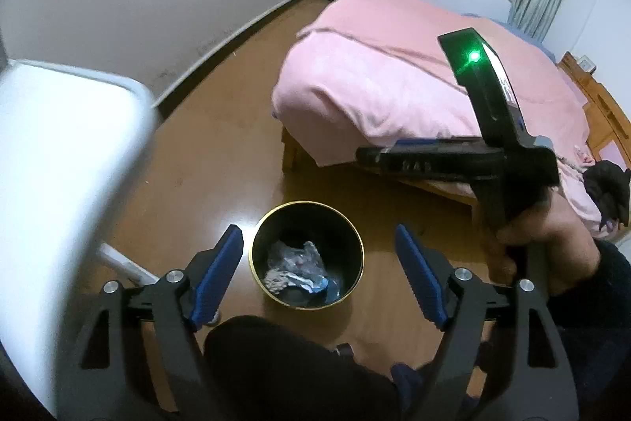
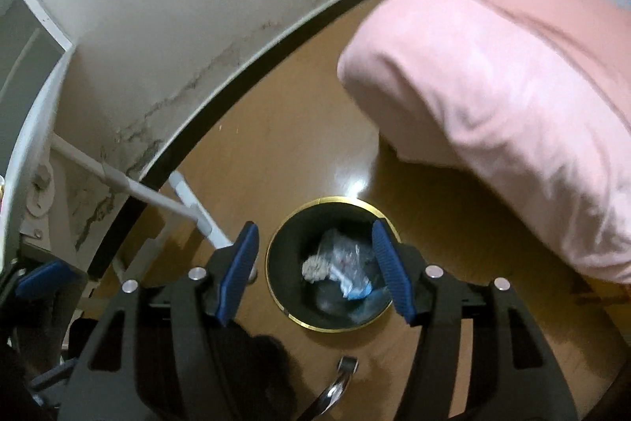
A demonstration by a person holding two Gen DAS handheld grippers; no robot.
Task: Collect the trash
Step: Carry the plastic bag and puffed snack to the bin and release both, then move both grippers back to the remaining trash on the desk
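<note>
A black bin with a gold rim (image 1: 252,255) stands on the wooden floor below both grippers. Crumpled wrappers and tissue (image 1: 296,265) lie at its bottom. My left gripper (image 1: 317,231) hovers above the bin, jaws wide apart, nothing between the blue pads (image 1: 221,271). In the right wrist view the same bin (image 2: 335,200) shows the trash (image 2: 335,263) inside it. My right gripper (image 2: 315,226) hangs open over it, empty. The right gripper's black body (image 1: 493,145), held by a hand (image 1: 540,235), shows in the left wrist view with a green light on it.
A bed with a pink blanket (image 1: 394,73) (image 2: 512,73) stands to the right of the bin. White furniture (image 1: 59,164) with a white leg (image 2: 157,198) is at the left by the wall. A dark-clothed knee (image 1: 276,362) and a metal part (image 2: 335,381) are below.
</note>
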